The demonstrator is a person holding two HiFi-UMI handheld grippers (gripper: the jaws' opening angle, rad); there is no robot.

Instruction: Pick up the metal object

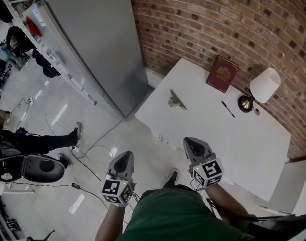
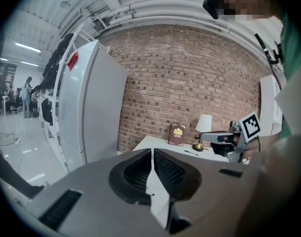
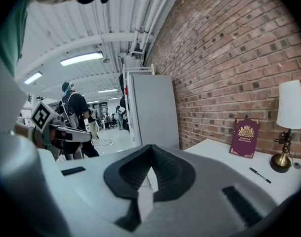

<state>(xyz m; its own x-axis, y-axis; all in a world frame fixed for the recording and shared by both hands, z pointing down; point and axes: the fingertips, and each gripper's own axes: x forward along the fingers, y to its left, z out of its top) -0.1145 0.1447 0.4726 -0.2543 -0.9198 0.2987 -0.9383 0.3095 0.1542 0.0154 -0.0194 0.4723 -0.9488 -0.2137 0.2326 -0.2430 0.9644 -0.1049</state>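
The metal object [image 1: 176, 101], a small angled brass-and-steel piece, lies on the white table [image 1: 253, 149] near its far left corner. Neither gripper view shows it. My left gripper [image 1: 126, 154] hangs over the floor short of the table, its jaws shut with nothing between them [image 2: 152, 152]. My right gripper [image 1: 191, 141] is at the table's near edge, well short of the metal object, and its jaws also meet at the tips, empty [image 3: 151, 148]. Each gripper sees the other off to its side: the right gripper [image 2: 224, 137] and the left gripper [image 3: 66, 132].
On the table stand a maroon book [image 1: 222, 73], a black pen [image 1: 228, 109] and a brass lamp with a white shade [image 1: 261, 88], against the brick wall [image 1: 218, 19]. A tall grey cabinet [image 1: 97, 44] stands left of the table. Cables [image 1: 87, 159] and a person's leg [image 1: 52, 140] are on the floor.
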